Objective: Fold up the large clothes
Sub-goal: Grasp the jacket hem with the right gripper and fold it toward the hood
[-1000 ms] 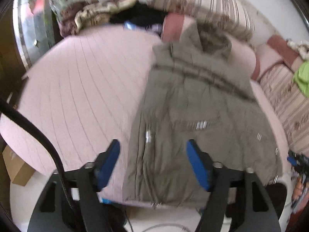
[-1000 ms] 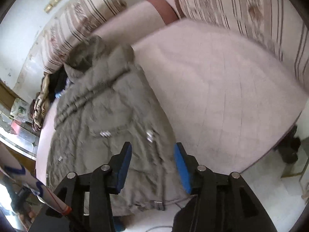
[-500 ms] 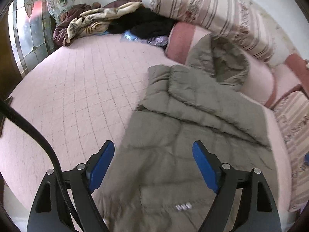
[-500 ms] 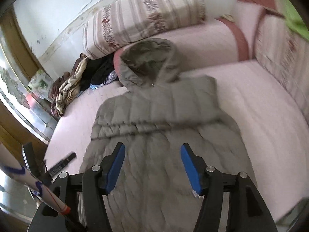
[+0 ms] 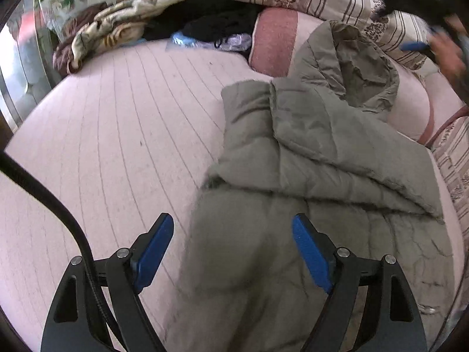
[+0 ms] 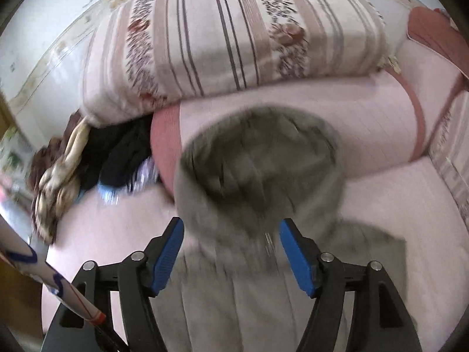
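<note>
Olive hooded coat [image 5: 337, 158] lies on the bed [image 5: 117, 123], sleeves in. My left gripper [image 5: 233, 252]: jaws wide, empty. Right gripper [image 6: 230, 255]: jaws opening over the hood [image 6: 258, 152], nothing btwn. Risk: bulky padding slips, fold springs open.

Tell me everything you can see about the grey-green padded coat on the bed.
The grey-green padded coat is a long quilted garment with a hood, of puffy, matte fabric. It lies flat on the pink quilted bed cover, with one side folded over the body in a thick diagonal ridge. The hood rests up against the pink bolster at the head of the bed. Small metal snaps show near the lower edge. Neither gripper touches it.
</note>
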A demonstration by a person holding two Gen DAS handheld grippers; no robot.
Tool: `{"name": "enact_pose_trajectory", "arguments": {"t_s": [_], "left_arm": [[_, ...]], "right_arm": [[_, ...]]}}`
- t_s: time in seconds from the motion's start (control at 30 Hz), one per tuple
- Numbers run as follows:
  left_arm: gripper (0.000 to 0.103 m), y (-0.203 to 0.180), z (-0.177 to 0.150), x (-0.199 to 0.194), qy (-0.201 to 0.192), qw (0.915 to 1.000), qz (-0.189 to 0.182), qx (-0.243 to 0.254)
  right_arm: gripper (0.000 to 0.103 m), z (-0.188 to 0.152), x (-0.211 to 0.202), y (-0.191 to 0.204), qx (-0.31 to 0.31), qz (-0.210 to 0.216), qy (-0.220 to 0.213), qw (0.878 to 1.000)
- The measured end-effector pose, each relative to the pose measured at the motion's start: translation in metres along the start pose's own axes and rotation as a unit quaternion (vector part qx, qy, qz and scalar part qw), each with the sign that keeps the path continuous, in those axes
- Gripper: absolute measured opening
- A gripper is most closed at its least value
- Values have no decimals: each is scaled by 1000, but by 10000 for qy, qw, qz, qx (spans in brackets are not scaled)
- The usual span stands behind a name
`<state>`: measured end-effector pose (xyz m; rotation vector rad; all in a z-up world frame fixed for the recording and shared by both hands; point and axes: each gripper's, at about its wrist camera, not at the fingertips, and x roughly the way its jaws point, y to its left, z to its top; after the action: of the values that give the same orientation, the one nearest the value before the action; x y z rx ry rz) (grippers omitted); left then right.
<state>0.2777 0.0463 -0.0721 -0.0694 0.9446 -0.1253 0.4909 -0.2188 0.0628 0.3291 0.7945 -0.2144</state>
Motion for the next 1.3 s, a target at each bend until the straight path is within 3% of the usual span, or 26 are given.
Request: {"name": "enact_pose_trajectory", "arguments": {"t_s": [0.3,0.47,0.5,0.53,0.57,0.6,0.73,0.93,1.07,1.2,1.3], "left_arm": [[82,16,2,27,385,9984,-278,-320],[82,15,-1,36,526,9974,-371,-335],[82,14,-1,36,520,9974,-379,-329],[82,14,-2,36,521,9974,-378,-324],[82,14,-2,36,526,9974,-376,-323],[82,14,-2,35,537,9973,-383,-335],[82,17,1,30,559,9967,-419,-405],[82,26,0,6,431,9960,-527,-581],[82,35,-4,-8,368,9955,-532,-697],[82,42,-10,-22,348,9950,-513,-778],[82,50,-12,-29,318,9944,-484,-883]], "right_arm": [[75,64,96,17,742,-14,-132,9972],[76,71,127,6,1197,-87,7,9928],[68,69,130,1,1260,-114,82,9919],[38,65,132,-5,1328,-47,168,9910],[20,61,134,-9,1358,-1,272,9904],[11,56,130,-14,1327,-10,366,9905],[7,36,79,-17,773,-124,147,9968],[6,-21,-43,-21,119,253,14,9996],[6,-87,-115,-35,-170,520,148,9984],[5,-167,-154,-63,-37,759,541,9956],[6,-226,-150,-80,204,873,982,9911]]}}
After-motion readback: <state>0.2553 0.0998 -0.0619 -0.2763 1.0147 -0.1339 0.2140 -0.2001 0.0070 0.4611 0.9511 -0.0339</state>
